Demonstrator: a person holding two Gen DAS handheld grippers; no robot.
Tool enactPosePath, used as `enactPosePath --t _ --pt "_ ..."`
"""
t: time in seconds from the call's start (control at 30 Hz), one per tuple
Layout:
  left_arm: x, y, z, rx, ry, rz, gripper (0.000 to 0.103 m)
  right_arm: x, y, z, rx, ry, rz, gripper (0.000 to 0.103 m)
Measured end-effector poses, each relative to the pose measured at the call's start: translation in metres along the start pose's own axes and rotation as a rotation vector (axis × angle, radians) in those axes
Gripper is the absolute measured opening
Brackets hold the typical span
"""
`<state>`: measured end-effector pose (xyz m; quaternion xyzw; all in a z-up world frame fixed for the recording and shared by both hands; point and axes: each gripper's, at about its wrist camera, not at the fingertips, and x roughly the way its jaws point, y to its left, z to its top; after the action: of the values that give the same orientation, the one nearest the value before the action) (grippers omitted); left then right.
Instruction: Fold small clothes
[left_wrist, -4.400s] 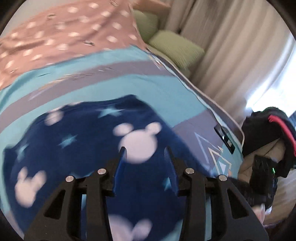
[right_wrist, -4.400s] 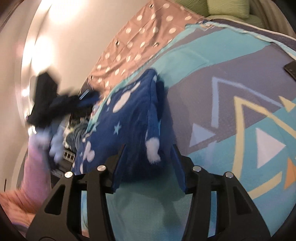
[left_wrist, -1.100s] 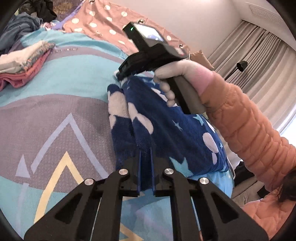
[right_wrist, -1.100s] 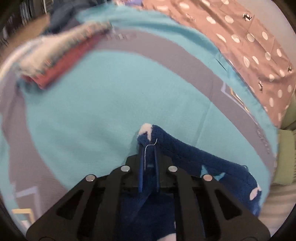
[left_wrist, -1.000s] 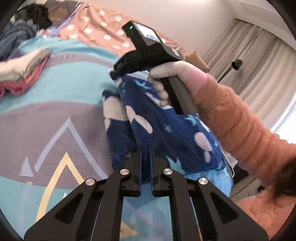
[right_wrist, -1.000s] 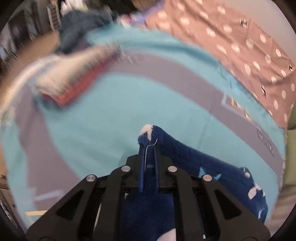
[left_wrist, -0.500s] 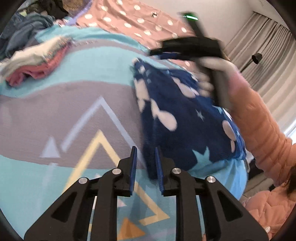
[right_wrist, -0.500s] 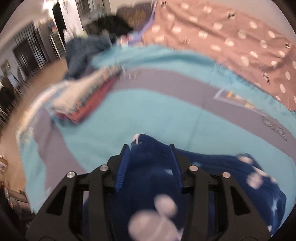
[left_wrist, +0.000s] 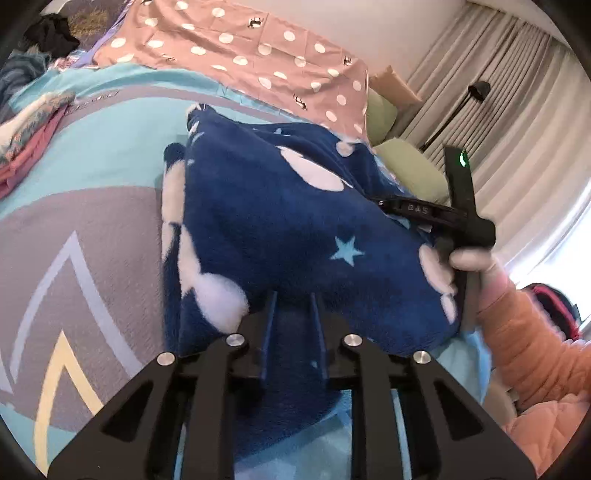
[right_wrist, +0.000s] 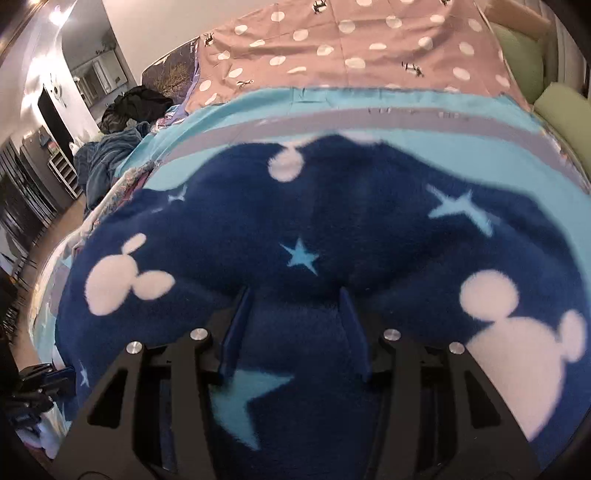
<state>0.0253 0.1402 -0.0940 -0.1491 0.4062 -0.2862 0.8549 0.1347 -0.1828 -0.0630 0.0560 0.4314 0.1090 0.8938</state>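
A navy fleece garment (left_wrist: 280, 221) with white mouse heads and pale stars lies folded on the teal and grey bedspread (left_wrist: 92, 177). My left gripper (left_wrist: 293, 306) hovers at its near edge, jaws a narrow gap apart, fleece showing under them but not pinched. The right gripper (right_wrist: 293, 314) stands low over the same fleece (right_wrist: 332, 221). Its jaws are opening, with the pile beneath them and the pads not pressing on it. In the left wrist view a gloved hand (left_wrist: 469, 258) in an orange sleeve holds the right tool at the fleece's right edge.
A stack of folded clothes (left_wrist: 26, 125) lies at the bedspread's left. A pink dotted sheet (left_wrist: 258, 48) covers the far side, with green pillows (left_wrist: 410, 166) and curtains to the right. Dark loose clothes (right_wrist: 136, 103) are heaped at the far left corner.
Both grippers were shut on fleece edges a second ago; both have let go. The right one swung across over the folded fleece, and the left one came back onto its near edge.
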Motion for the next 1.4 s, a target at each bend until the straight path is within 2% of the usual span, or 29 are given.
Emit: enactPosePath --t 0.1,0.13,0.27,0.37,0.5,0.6,0.63,0.67,0.7,0.87,0.9,0.97,1.03,1.1,1.17,1.27,1.4 --pt "-0.006 -0.005 0.001 -0.008 0.001 0.024 0.02 -0.007 0.019 -0.002 -0.066 -0.038 -0.069 0.049" --pt "-0.008 -0.009 0.001 0.003 0.007 0.044 0.02 -0.017 0.024 -0.002 -0.06 -0.061 -0.066 0.049" --pt "-0.01 -0.03 0.003 0.051 0.013 0.121 0.026 -0.06 0.027 -0.009 -0.002 -0.144 0.054 0.048" --pt "-0.014 -0.038 0.002 0.077 0.024 0.159 0.032 -0.095 0.034 -0.03 -0.047 -0.166 0.078 0.048" --pt "-0.017 -0.043 0.001 0.09 0.019 0.178 0.034 -0.114 0.031 -0.062 -0.044 -0.131 0.079 0.048" --pt "-0.013 -0.045 0.001 0.097 0.027 0.194 0.035 -0.092 0.024 -0.094 -0.01 0.02 0.064 0.05" --pt "-0.011 -0.045 0.001 0.096 0.032 0.194 0.035 -0.082 0.019 -0.107 -0.002 0.022 0.076 0.05" --pt "-0.01 -0.045 0.001 0.092 0.035 0.194 0.035 -0.083 0.017 -0.114 -0.002 -0.027 0.088 0.05" --pt "-0.01 -0.046 0.001 0.09 0.036 0.194 0.035 -0.084 0.018 -0.116 -0.011 -0.037 0.08 0.051" --pt "-0.016 -0.047 0.0 0.076 0.015 0.217 0.035 -0.09 0.021 -0.108 0.015 -0.003 0.071 0.051" --pt "-0.019 -0.045 0.0 0.067 0.005 0.223 0.036 -0.094 0.022 -0.108 0.022 -0.009 0.07 0.051" --pt "-0.03 -0.036 0.001 0.035 -0.03 0.237 0.045 -0.105 0.027 -0.108 0.017 -0.036 0.065 0.052" --pt "-0.04 -0.024 0.001 -0.007 -0.053 0.245 0.046 -0.115 0.04 -0.109 -0.041 -0.075 0.087 0.058" --pt "-0.053 -0.004 0.001 -0.084 -0.077 0.256 0.046 -0.125 0.066 -0.113 -0.179 -0.125 0.098 0.067" --pt "-0.063 0.011 0.002 -0.127 -0.102 0.288 0.046 -0.127 0.101 -0.124 -0.357 -0.161 0.094 0.072" --pt "-0.077 0.029 0.003 -0.179 -0.135 0.298 0.046 -0.122 0.152 -0.144 -0.579 -0.157 0.124 0.077" --pt "-0.093 0.045 0.0 -0.232 -0.161 0.284 0.046 -0.114 0.202 -0.16 -0.746 -0.155 0.177 0.08"
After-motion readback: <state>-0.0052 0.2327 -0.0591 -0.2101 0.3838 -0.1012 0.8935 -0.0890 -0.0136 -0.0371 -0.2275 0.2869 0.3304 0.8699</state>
